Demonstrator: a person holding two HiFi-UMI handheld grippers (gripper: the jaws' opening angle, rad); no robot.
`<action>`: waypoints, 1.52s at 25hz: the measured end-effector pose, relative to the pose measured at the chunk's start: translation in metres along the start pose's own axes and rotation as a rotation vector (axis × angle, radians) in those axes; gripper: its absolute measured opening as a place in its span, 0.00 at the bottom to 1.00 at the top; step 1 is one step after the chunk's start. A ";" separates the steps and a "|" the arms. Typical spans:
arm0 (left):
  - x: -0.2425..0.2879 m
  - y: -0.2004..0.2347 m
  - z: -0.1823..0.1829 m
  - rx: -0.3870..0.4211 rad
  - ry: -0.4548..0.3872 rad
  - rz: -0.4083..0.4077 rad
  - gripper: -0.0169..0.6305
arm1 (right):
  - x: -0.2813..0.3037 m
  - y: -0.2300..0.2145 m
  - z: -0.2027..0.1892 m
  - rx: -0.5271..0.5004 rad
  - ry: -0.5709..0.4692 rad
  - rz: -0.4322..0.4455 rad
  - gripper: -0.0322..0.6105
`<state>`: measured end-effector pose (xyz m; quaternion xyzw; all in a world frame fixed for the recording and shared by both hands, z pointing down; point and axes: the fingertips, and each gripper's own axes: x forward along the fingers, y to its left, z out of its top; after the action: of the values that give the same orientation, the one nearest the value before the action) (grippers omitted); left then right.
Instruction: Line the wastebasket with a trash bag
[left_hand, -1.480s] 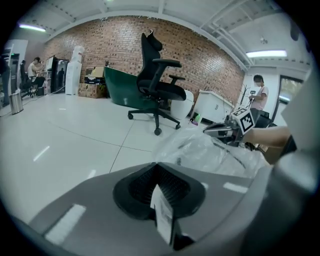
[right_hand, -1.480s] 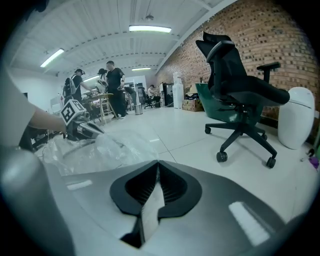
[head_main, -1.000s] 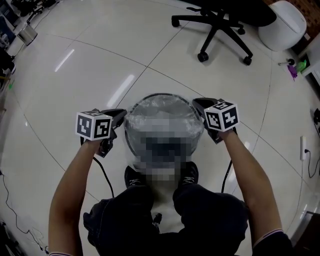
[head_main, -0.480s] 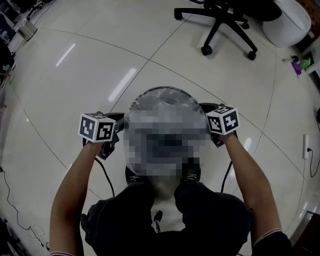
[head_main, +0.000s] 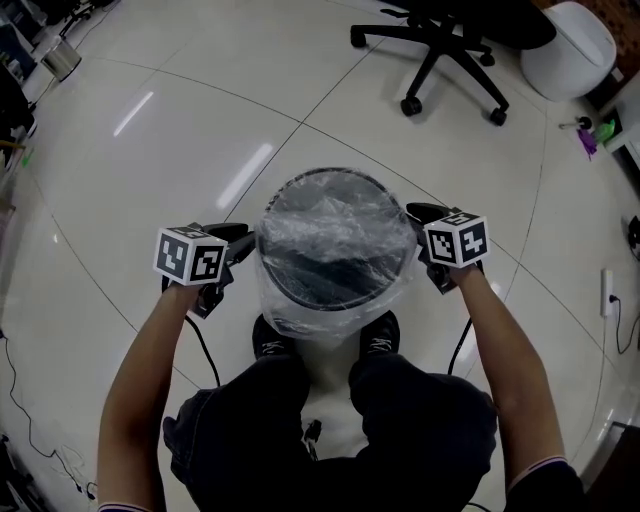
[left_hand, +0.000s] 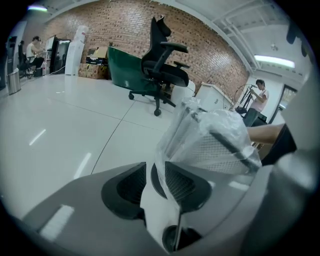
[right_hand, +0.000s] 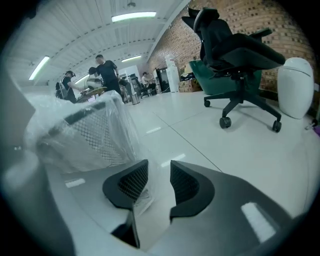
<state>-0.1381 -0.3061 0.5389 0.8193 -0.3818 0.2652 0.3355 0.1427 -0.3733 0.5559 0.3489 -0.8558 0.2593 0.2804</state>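
A black mesh wastebasket stands on the floor between the person's feet. A clear trash bag is draped into it and folded over its rim, hanging down the outside. My left gripper is at the basket's left side and my right gripper at its right side. In the left gripper view the jaws are opening with a fold of bag film between the pads. In the right gripper view the jaws are opening too, and the film lies loosely against one pad.
An office chair stands on the tiled floor beyond the basket, with a white rounded bin at the far right. The person's shoes touch the basket's near side. Cables trail from both grippers. People stand far off in both gripper views.
Both grippers have slid a little down and outward along the basket's sides. The bag's hem now hangs lower over the rim.
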 end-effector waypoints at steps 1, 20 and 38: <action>-0.004 -0.001 -0.001 0.003 -0.001 0.005 0.21 | -0.007 -0.002 0.004 0.010 -0.017 -0.003 0.26; -0.068 -0.049 -0.012 0.086 -0.027 0.007 0.21 | -0.093 0.003 -0.003 0.125 -0.037 -0.033 0.32; -0.082 -0.064 -0.016 0.108 -0.035 0.054 0.21 | -0.081 0.024 -0.051 0.003 0.064 -0.072 0.34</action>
<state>-0.1363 -0.2264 0.4701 0.8303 -0.3946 0.2799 0.2766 0.1892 -0.2892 0.5329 0.3712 -0.8331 0.2612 0.3162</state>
